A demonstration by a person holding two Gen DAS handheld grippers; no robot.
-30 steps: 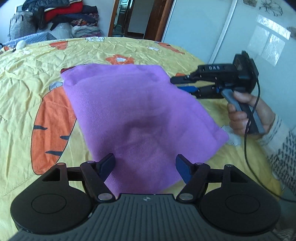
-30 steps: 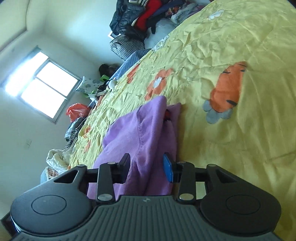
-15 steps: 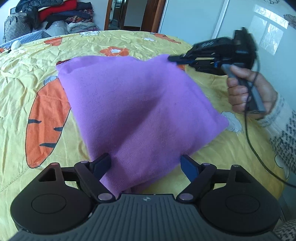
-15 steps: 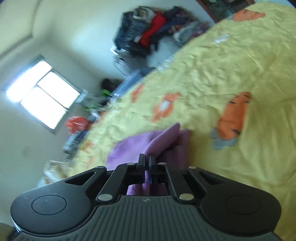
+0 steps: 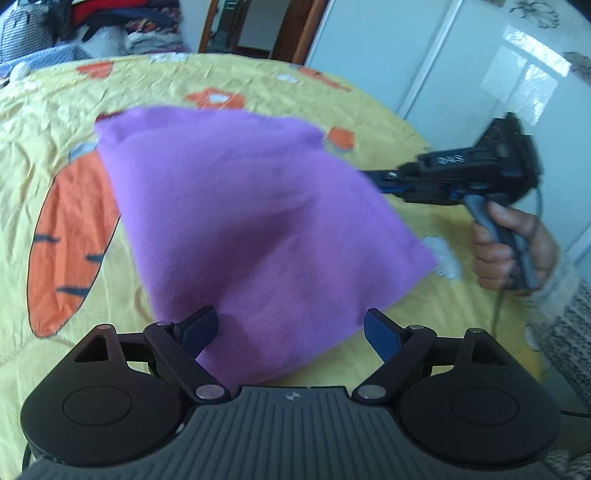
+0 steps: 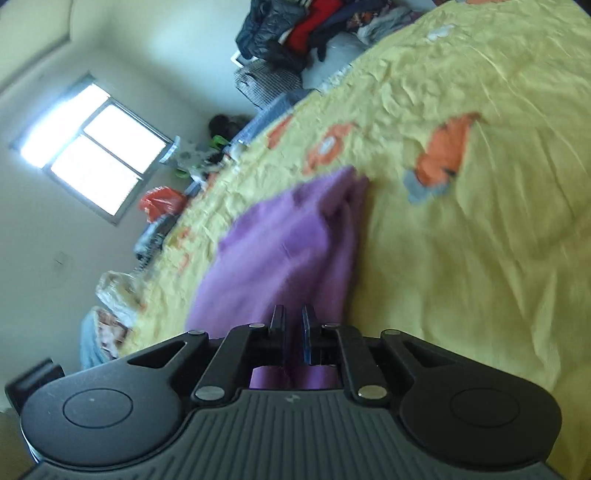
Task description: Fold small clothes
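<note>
Right gripper (image 6: 293, 334) pinched narrow on one edge of the soft purple knit garment (image 5: 255, 221), lifting that side off the yellow carrot-print bedspread (image 5: 55, 155). Left gripper (image 5: 290, 328) spread wide, holding nothing, poised over the garment's near edge. Light, limp cloth by the look of it: likely to sag and slide, so best taken at a corner or hem. No containers in view; only heaped clothes (image 6: 295, 33) beyond the bed.
</note>
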